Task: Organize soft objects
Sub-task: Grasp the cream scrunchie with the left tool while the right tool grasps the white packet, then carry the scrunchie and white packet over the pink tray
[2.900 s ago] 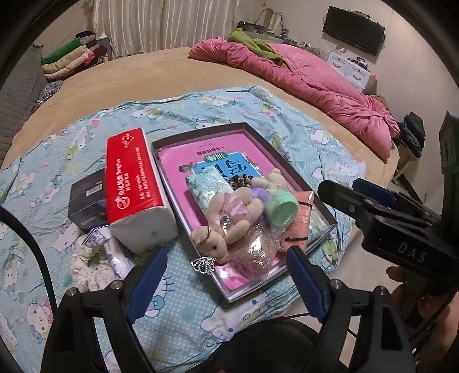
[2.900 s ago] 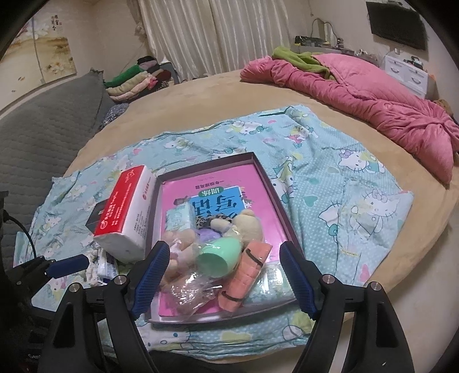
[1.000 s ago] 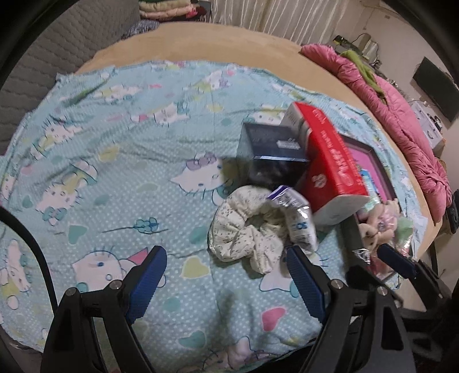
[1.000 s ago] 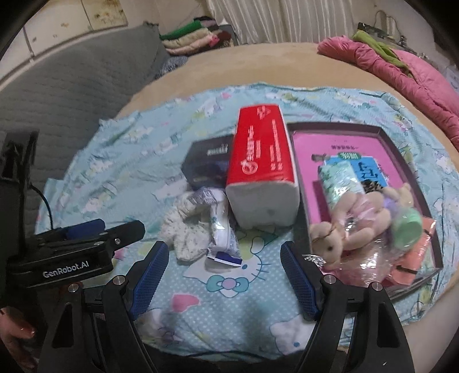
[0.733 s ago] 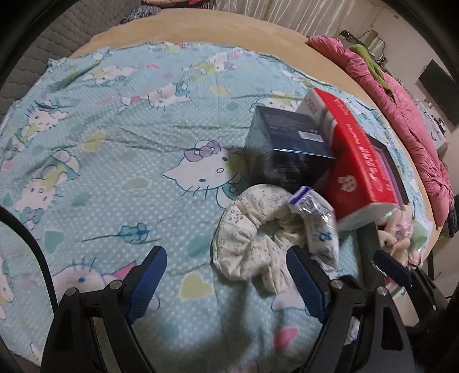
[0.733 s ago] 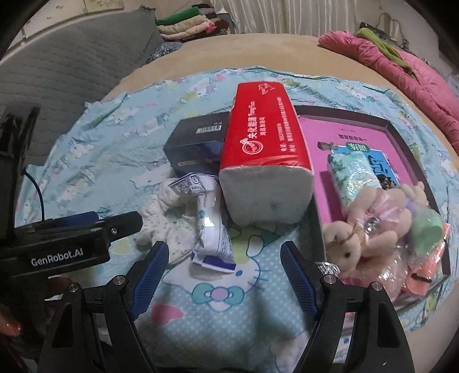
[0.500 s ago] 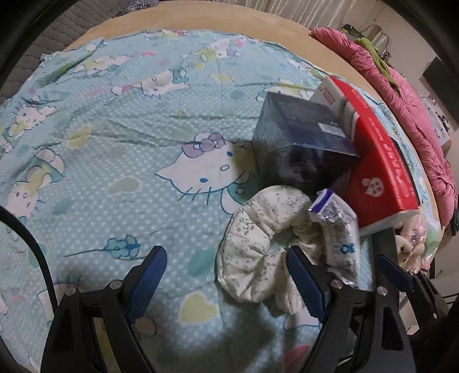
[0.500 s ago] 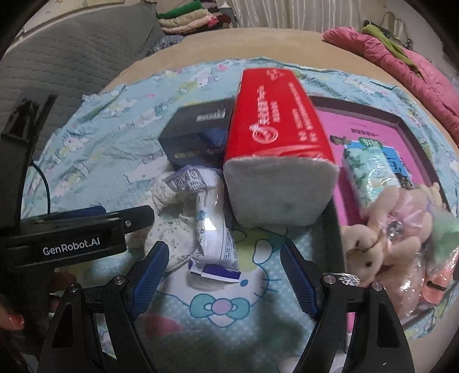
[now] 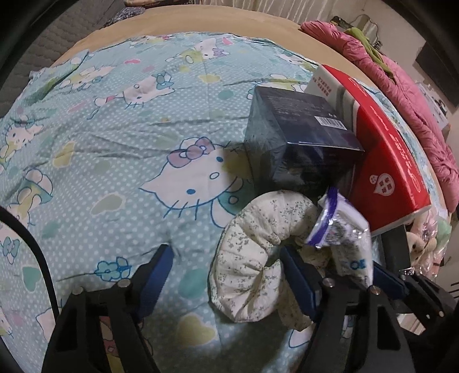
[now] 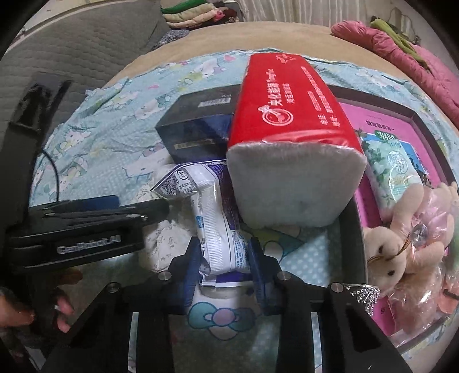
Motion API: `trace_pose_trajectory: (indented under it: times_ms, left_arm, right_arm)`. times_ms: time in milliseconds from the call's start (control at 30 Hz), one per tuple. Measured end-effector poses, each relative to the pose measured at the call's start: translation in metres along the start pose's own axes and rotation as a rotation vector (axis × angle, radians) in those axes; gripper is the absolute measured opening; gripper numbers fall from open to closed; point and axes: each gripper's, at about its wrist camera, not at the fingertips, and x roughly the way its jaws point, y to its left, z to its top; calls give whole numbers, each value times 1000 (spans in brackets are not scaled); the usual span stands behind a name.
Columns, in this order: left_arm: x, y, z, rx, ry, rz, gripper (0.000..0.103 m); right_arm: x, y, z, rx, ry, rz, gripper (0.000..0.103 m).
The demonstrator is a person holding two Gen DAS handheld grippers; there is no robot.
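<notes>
A white and blue plastic packet [image 10: 218, 226] lies on the Hello Kitty sheet [image 9: 114, 129], and my right gripper [image 10: 225, 265] is shut on its near end. The packet also shows in the left wrist view [image 9: 341, 238]. A cream floral scrunchie [image 9: 258, 255] lies beside it. My left gripper [image 9: 226, 275] is open, its right finger pushed into the scrunchie's middle. A red tissue pack [image 10: 289, 137] and a dark box [image 10: 198, 129] lie just behind. A pink-lined tray [image 10: 401, 129] holds a plush rabbit [image 10: 398, 252] and a mint tissue pack [image 10: 393, 175].
A pink duvet [image 9: 401, 94] lies at the far right of the bed. Folded clothes [image 10: 195, 17] are stacked at the back. A grey quilted headboard [image 10: 71, 43] runs along the left. The left gripper's body [image 10: 80, 232] sits low left in the right wrist view.
Both grippers have moved down and in toward the scrunchie and packet. The right gripper has closed from wide open onto the packet. The left finger has entered the scrunchie.
</notes>
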Motion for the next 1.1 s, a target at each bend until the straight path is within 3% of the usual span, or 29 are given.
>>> trace_pose_trajectory:
  times_ms: [67, 133, 167, 300, 467, 800, 1100]
  left_arm:
    - [1, -3, 1, 12, -3, 8, 64]
    - [1, -7, 2, 17, -9, -2, 45]
    - [1, -8, 2, 20, -10, -17, 29]
    - [-1, -3, 3, -5, -26, -50, 11]
    - [-13, 12, 1, -80, -63, -128, 8]
    - [-79, 1, 8, -66, -214, -161, 8]
    - [-132, -30, 22, 0, -303, -173, 8]
  right_arm:
    - [-5, -1, 0, 4, -7, 13, 31]
    - [-9, -2, 0, 9, -15, 34, 30]
    - [-12, -2, 1, 9, -18, 38, 30]
    - [-30, 0, 2, 7, -51, 66, 29]
    - [-62, 3, 12, 10, -133, 95, 29]
    - [-93, -6, 44, 59, -221, 93, 28]
    - [-126, -41, 48, 122, -283, 65, 28]
